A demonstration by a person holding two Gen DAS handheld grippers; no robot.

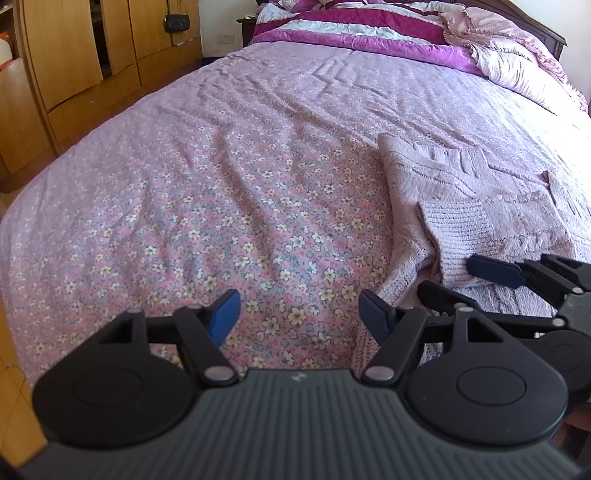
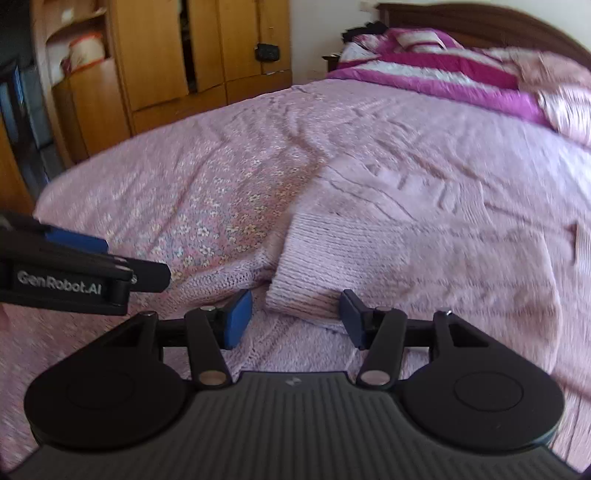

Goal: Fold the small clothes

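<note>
Pale pink knit is what we have before us: a small sweater [image 2: 388, 236] lying on the flowered bedsheet [image 1: 207, 206], toward the near right part of the bed as our left camera sees it. One ribbed sleeve [image 2: 325, 266] is folded across the body, its cuff end pointing at us.

Our right gripper [image 2: 295, 319] hangs just over that cuff with its blue pads [image 2: 238, 319] spread apart; the cuff end lies between them, but the pads do not press on it. That view is somewhat blurred, so we cannot tell whether a pad brushes the wool.

Our left gripper [image 1: 299, 314] sits just beside the right one, also spread, with only the bedsheet between its pads and the sweater's edge near its right finger. Nothing is pinched there.

At the head of the bed we see a striped purple and white quilt [image 1: 351, 26] bunched up, and a wooden wardrobe [image 1: 74, 55] stands along the left wall with a small black bag [image 1: 173, 22] hanging from it.
</note>
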